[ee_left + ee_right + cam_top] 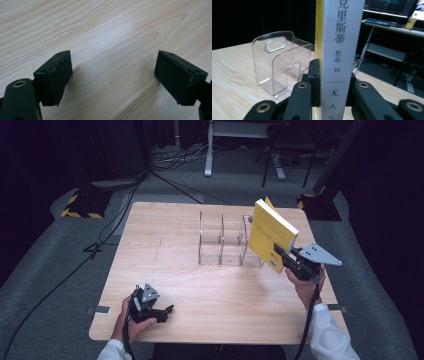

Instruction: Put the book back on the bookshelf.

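Yellow book (270, 234): clamped at its lower edge by the right hand-held gripper (279, 254), lifted clear of the counter (165, 275) and tilted, its top leaning toward 11 o'clock in the high view; it sits at about 3 o'clock on the counter, just in front of the rack's right end.
Book spine (342, 50): white with dark printed characters, upright between the two black jaws in the right gripper view; a yellow cover edge shows along its left side.
Right hand-held gripper: jaws closed narrow on the book, one pad on each cover; grey three-cornered plate on top; held by the person's right hand (303, 287), white sleeve below it.
Left hand-held gripper (165, 311): jaws spread wide with nothing between them; it rests low at about 7 o'clock on the counter, held by the left hand (131, 320). In the left gripper view its pads (58, 77) stand well apart over bare wood grain.
Clear acrylic rack (225, 240): upright dividers forming compartments, standing just past the counter's middle toward 1 o'clock; compartments empty; in the right gripper view it stands to the left of the book (279, 62).
Counter: pale wood, rounded corners.
Floor (50, 270): grey carpet with black cables.
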A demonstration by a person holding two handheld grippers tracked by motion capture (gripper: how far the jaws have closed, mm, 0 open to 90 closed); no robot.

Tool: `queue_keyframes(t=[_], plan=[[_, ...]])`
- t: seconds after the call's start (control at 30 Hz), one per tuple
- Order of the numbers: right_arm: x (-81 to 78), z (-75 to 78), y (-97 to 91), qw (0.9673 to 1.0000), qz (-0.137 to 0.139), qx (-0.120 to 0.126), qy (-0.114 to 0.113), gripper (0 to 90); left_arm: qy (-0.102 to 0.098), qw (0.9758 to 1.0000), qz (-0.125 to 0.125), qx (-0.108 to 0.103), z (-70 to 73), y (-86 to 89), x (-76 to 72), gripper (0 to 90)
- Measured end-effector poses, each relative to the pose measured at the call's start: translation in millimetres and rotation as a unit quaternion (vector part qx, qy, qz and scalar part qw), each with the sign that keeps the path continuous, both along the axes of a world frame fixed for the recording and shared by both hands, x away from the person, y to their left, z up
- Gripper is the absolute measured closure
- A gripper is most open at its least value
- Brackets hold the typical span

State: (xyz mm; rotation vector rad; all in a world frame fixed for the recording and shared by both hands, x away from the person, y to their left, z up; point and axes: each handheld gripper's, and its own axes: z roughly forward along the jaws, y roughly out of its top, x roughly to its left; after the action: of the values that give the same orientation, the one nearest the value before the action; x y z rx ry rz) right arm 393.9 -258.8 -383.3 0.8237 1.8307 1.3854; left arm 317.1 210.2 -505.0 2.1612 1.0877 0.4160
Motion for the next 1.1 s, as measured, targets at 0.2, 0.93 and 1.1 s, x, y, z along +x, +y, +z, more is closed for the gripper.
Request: queue_keyframes(t=[0.2, 0.93, 1.1], plan=[[13.1, 4.9, 8.6, 0.9998, -0.015, 0.007, 0.005, 76.6, 0.000, 1.0000, 0.000, 0.000, 0.1, 0.0, 0.0, 15.4], [51.0, -1.8, 40.2, 0.9971, -0.072, -0.001, 0.025, 76.6, 0.002, 1.0000, -0.001, -0.001, 0.1, -0.3, -0.2, 15.5], [56.6, -5.5, 45.2, 0.9963, -0.083, 0.001, 0.024, 76.5, -0.003, 0.9999, -0.009, 0.005, 0.6, 0.0, 0.0, 15.6]])
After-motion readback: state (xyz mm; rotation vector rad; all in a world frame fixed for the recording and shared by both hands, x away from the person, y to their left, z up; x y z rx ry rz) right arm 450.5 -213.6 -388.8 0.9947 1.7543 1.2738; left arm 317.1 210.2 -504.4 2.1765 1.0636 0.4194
